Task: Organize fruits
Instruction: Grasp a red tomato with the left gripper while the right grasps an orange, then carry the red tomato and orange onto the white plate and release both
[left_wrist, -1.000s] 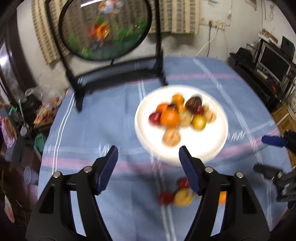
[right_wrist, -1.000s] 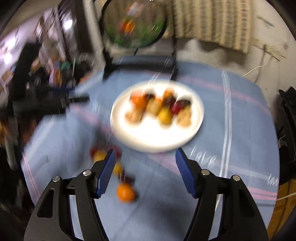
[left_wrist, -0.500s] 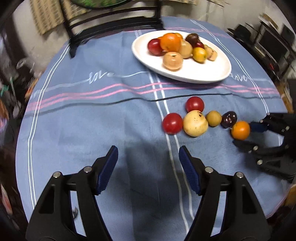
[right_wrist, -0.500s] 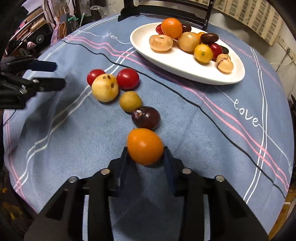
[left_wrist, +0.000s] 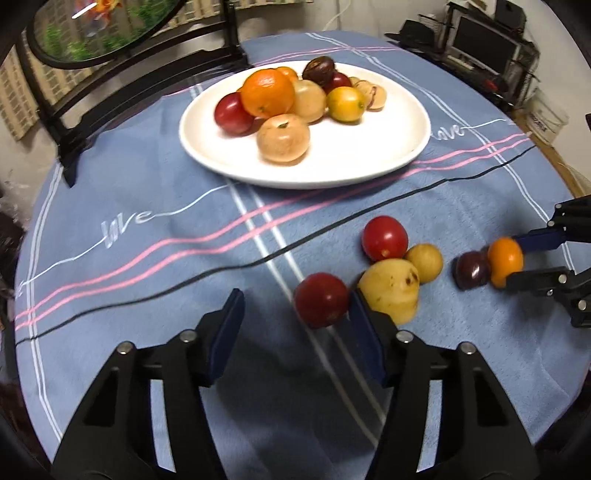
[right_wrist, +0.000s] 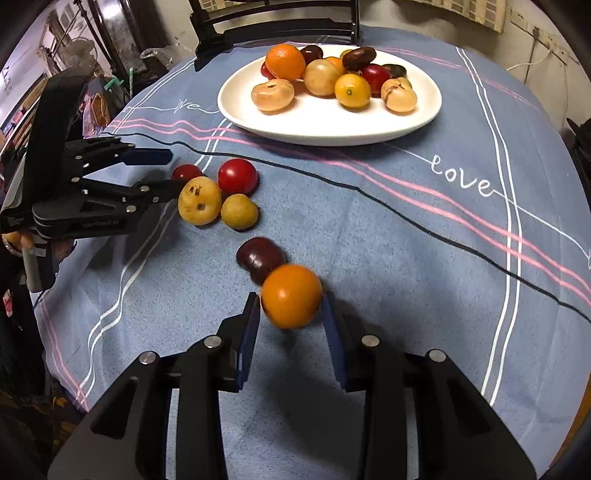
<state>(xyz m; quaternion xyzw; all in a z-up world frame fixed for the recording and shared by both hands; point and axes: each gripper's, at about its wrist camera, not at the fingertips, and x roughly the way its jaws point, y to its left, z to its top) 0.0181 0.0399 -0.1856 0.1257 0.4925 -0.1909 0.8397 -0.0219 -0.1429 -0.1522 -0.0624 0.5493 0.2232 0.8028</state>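
On the near left, the left gripper (left_wrist: 295, 325) is closing around a red tomato (left_wrist: 321, 300) that lies on the blue cloth of the counter (left_wrist: 147, 280). The right-hand finger (left_wrist: 364, 332) is against the fruit or very nearly so, while the left-hand one stands well clear, so nothing is gripped yet. This tomato is small, round and smooth, so it will likely roll away from a one-sided push. Its thin skin and soft flesh call for a light squeeze across its widest part.

Just to its right lies a pale yellow fruit (left_wrist: 389, 290) with brown spots, touching the back of that right-hand finger. A second red tomato (left_wrist: 385, 238) and a smaller yellow fruit (left_wrist: 424, 263) sit against it. All look light and easy to nudge, so the closing fingers could knock the cluster.

Further right, a dark plum-like fruit (right_wrist: 260, 258) touches a small orange fruit (right_wrist: 291, 295). The right gripper (right_wrist: 290, 317) has its fingers closed in on the orange one's two sides. Whether both pads bear firmly is hard to say, as the fruit is a little blurred. It looks firm and glossy and could slip, so the hold belongs at its middle.

Far behind them all, the white plate (left_wrist: 369, 162) holds the fruit already gathered.
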